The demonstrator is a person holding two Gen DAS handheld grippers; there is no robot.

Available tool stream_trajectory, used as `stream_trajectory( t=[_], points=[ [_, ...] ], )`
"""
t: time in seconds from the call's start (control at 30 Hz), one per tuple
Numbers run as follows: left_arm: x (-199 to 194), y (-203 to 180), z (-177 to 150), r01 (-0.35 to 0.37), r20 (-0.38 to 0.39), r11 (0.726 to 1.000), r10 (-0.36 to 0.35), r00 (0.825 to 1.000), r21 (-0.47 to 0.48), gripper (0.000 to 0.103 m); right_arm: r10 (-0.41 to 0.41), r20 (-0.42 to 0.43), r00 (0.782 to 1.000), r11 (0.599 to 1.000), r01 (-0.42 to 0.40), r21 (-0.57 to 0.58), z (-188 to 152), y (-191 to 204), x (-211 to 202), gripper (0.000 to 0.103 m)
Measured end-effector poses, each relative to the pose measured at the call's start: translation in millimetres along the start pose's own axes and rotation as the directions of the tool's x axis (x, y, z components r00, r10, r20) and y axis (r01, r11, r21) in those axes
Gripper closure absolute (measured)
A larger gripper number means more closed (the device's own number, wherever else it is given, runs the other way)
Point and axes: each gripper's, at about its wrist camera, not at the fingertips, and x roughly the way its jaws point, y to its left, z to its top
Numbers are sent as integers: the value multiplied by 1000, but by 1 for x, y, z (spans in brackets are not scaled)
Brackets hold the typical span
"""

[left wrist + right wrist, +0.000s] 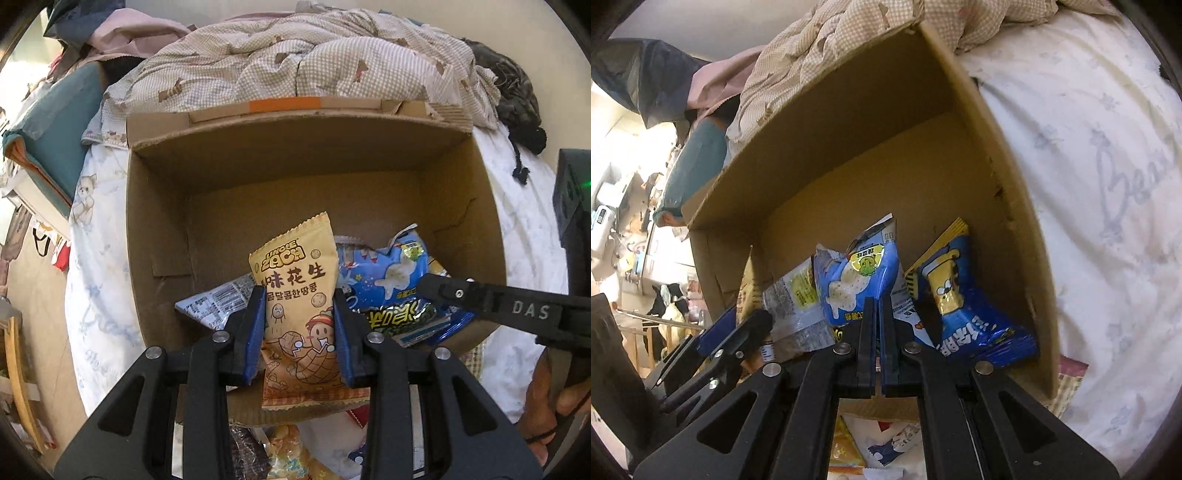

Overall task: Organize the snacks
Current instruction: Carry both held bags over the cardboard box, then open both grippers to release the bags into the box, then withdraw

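Left wrist view: left gripper point(299, 328) is pinching the peanut packet point(299, 306) upright over the cardboard box point(295, 147) to stand it beside 2 blue packets point(388, 280), while right gripper point(877, 321) is resting closed, seemingly empty.

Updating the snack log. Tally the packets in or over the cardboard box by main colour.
Tan packet, gripped in the left claw: 1
Silver packet: 1
Blue packets, one showing popcorn, one showing a yellow figure: 2
Total: 4

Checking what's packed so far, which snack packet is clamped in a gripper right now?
The tan peanut packet, pinched in the left gripper over the cardboard box; the blue packets lie loose inside.
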Motion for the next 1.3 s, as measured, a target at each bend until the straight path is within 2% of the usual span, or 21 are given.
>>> stream_trajectory(
  t=[0.1, 0.17, 0.33, 0.43, 0.5, 0.53, 0.57, 0.6, 0.63, 0.7, 0.83, 0.97, 1.3],
  points=[
    [5, 1, -2, -3, -20, 1000, 3, 1000, -11, 72, 4, 1, 1000, 1000, -4, 6, 2, 1, 0, 101],
    [6, 2, -3, -4, -24, 1000, 3, 1000, -14, 71, 10, 1, 1000, 1000, -10, 7, 2, 2, -1, 97],
    [3, 1, -4, -8, -8, 1000, 8, 1000, -8, 70, 34, 2, 999, 999, -34, 12, 1, 5, -5, 95],
    [0, 0, -4, -21, -7, 1000, 21, 1000, -1, 69, 13, 26, 1000, 1000, -12, -23, 0, 10, -11, 95],
    [-2, 1, -4, -20, -10, 1000, 20, 1000, -5, 57, -3, 44, 999, 999, 5, -40, 0, 14, -16, 83],
    [-5, 2, -4, -18, -4, 1000, 18, 1000, -13, 53, -3, 50, 999, 999, 6, -42, 0, 16, -18, 68],
    [-8, 2, -4, -17, 6, 1000, 17, 1000, -20, 44, 1, 52, 999, 999, 1, -43, 0, 16, -19, 51],
    [-12, 3, -5, -18, 22, 999, 19, 1000, -29, 36, 8, 60, 998, 999, -6, -44, -1, 16, -21, 44],
    [-15, 5, -5, -18, 33, 999, 19, 999, -33, 33, 11, 74, 997, 999, -7, -47, -2, 17, -24, 38],
    [-23, 7, -4, -8, 61, 999, 11, 998, -44, 26, -3, 90, 996, 998, 9, -63, -4, 20, -29, 38],
    [-40, 16, -4, 17, 125, 996, -6, 992, -87, 26, -19, 113, 993, 996, 29, -84, -9, 22, -38, 26],
    [-48, 23, -4, 8, 148, 995, 6, 989, -98, 26, -31, 164, 986, 992, 50, -114, -14, 28, -48, 19],
    [-81, 40, -13, -8, 212, 992, 34, 977, -122, 26, -52, 262, 964, 975, 106, -194, -36, 40, -79, 15]
  ],
)
